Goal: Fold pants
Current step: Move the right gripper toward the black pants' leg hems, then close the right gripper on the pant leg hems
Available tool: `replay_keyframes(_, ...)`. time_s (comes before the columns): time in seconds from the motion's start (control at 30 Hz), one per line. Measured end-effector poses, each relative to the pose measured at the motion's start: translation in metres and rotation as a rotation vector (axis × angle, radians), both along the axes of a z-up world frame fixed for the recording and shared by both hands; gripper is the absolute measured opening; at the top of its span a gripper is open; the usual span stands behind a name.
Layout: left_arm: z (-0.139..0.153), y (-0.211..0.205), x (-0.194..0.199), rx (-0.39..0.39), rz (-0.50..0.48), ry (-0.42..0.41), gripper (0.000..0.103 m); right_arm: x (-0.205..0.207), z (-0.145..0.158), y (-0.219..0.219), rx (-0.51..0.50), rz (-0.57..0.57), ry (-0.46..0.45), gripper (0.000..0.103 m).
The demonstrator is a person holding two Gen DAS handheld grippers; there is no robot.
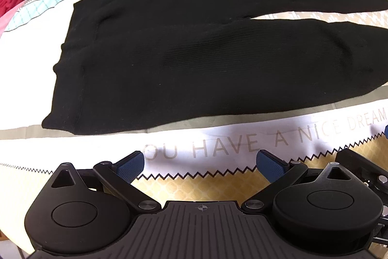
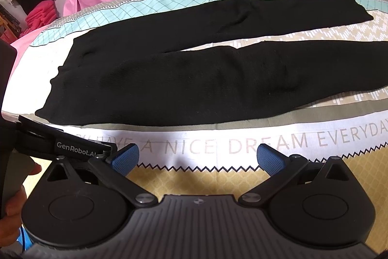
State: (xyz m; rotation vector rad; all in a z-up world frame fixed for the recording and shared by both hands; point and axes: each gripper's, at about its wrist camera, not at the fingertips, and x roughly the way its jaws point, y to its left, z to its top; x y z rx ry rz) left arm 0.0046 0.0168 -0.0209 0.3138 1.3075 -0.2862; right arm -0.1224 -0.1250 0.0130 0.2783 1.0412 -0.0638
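The bed (image 2: 278, 137), under a patterned cover with printed lettering, fills both views, and the black pants (image 2: 169, 79) lie flat and unfolded across it. Their long axis runs from 9 o'clock to 3 o'clock in each wrist view, squarely across the line along which both tools point. The waist end sits toward 9 o'clock; the two legs run off toward 3 o'clock with a narrow wedge of cover showing between them, the far leg angling up toward 2 o'clock. From either tool the pants lie at 12 o'clock, well apart from the pads, with the lettered band of the cover in between. The left gripper (image 1: 209, 165) hangs low over the near edge of the bed, jaws wide and holding nothing, and looks at the pants (image 1: 169, 69) with the waist corner at about 10 o'clock, so I judge it the nearer one to the waistband. The right gripper (image 2: 209, 157), jaws equally wide and empty, sits just beside it toward 3 o'clock and sees more of the legs, so it seems the better placed for the leg of the near side. No fold is yet made; a lengthwise fold would likely mean taking the near edge and carrying it toward 12 o'clock over the far leg.
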Motion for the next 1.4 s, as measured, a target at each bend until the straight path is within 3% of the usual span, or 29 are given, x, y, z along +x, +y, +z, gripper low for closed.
replay_keyframes(0.4,-0.009,-0.007,0.009,0.037,0.010,0.011,0.103,0.001,-0.008,-0.010,0.047,-0.005,-0.001,0.103)
replay_keyframes(0.6,-0.007,-0.004,0.031,0.034,0.049,-0.028,0.103,0.000,-0.010,-0.043,0.103,-0.087,-0.021,0.103)
replay_keyframes(0.73,-0.011,0.006,0.053,0.044,0.106,-0.070,0.103,-0.008,-0.010,-0.088,0.143,-0.212,-0.065,0.103)
replay_keyframes(0.93,-0.037,0.015,0.074,0.040,0.182,-0.062,0.103,-0.040,-0.002,-0.172,-0.015,-0.564,-0.177,0.103)
replay_keyframes(1.0,-0.039,0.018,0.074,0.021,0.193,-0.071,0.103,-0.046,-0.008,-0.207,-0.011,-0.688,-0.190,0.097)
replay_keyframes(1.1,-0.039,0.020,0.075,0.011,0.193,-0.065,0.103,-0.046,-0.021,-0.239,0.021,-0.803,-0.179,0.076)
replay_keyframes(1.4,-0.040,0.021,0.077,0.017,0.193,-0.055,0.103,-0.026,-0.045,-0.300,0.118,-0.985,-0.309,0.074)
